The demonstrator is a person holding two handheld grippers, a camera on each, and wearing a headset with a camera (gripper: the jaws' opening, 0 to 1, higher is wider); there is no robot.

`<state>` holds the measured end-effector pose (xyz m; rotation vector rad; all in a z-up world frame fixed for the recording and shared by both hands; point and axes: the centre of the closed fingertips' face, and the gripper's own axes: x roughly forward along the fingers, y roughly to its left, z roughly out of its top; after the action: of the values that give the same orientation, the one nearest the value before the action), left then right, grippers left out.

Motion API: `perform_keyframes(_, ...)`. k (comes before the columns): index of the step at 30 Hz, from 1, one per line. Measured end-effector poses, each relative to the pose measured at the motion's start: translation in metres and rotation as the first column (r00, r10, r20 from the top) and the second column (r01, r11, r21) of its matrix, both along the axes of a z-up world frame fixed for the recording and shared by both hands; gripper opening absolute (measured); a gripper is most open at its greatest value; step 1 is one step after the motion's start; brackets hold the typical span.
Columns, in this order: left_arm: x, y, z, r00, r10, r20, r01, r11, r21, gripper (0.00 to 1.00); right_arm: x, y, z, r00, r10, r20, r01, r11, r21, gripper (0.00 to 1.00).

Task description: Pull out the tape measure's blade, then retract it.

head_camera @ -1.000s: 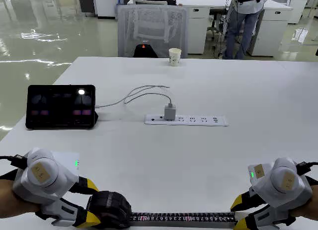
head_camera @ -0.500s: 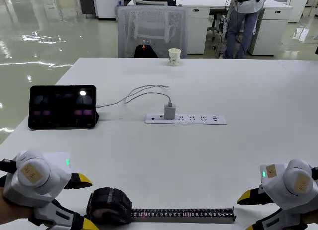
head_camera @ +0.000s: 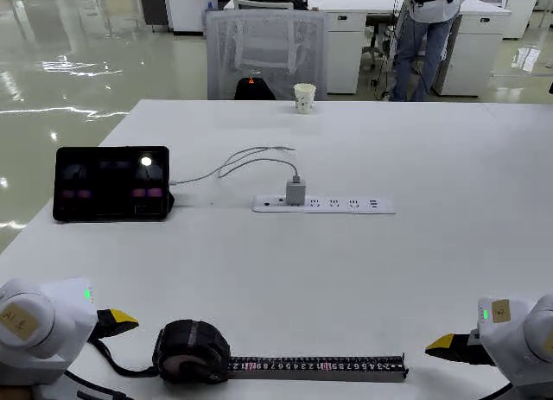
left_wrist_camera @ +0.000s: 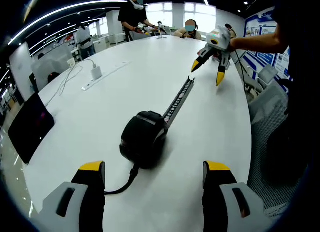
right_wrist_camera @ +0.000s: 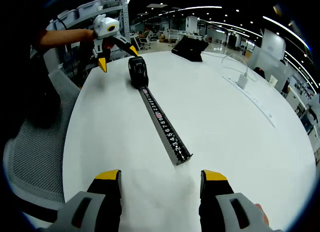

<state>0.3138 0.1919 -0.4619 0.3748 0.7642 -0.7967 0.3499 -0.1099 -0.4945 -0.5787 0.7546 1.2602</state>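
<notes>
**Black tape case and drawn blade lying free at the near edge**

The round black tape measure case (head_camera: 192, 352) is set on its side on the white table (head_camera: 346, 270), close to the near edge and toward the near-left corner. The dark numbered blade (head_camera: 318, 365) is run out flat from it, parallel to that edge, with the hooked tip toward the right. A thin black wrist cord (left_wrist_camera: 120, 184) is trailed from the case toward the left gripper (left_wrist_camera: 154, 167).

Neither piece is gripped. The left gripper's jaws are spread wide and empty, just short of the case. The right gripper (right_wrist_camera: 160, 176) is likewise spread wide with nothing between the jaws, a little beyond the blade's tip. Since the blade lies extended with no hold on it, the lock is judged to be engaged. The pull-out is taken as done and the retraction as not yet begun. The grippers are lined up at either end, which suits steadying the case and guiding the tip back.

Open surface is left all along the blade's far side. The black tablet (head_camera: 111, 184) at the left edge, the white power strip (head_camera: 324, 206) mid-table and the paper cup (head_camera: 303, 98) at the far edge are well apart from the work. Little margin is seen on the near side, where case and blade sit close to the drop.
</notes>
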Motion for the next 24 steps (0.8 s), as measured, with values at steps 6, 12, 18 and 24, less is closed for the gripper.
perform_keyframes(6,-0.011,-0.003,0.003,0.998,0.057,0.009,-0.056,0.998,-0.040,0.80,-0.009,0.000,0.003,0.998,-0.055,0.004,0.055,0.998,0.034,0.67)
perform_keyframes(12,-0.017,-0.007,0.001,0.995,0.101,0.021,-0.099,0.993,-0.066,0.88,-0.015,0.004,0.005,0.995,-0.097,0.029,0.094,0.993,0.072,0.73)
perform_keyframes(18,-0.025,-0.007,-0.001,0.986,0.163,0.026,-0.160,0.983,-0.096,0.92,-0.018,0.007,0.010,0.989,-0.139,0.046,0.133,0.986,0.100,0.75)
perform_keyframes(24,-0.031,-0.007,0.002,0.973,0.224,0.052,-0.216,0.968,-0.129,0.96,-0.021,0.012,0.014,0.982,-0.184,0.053,0.175,0.974,0.144,0.79)
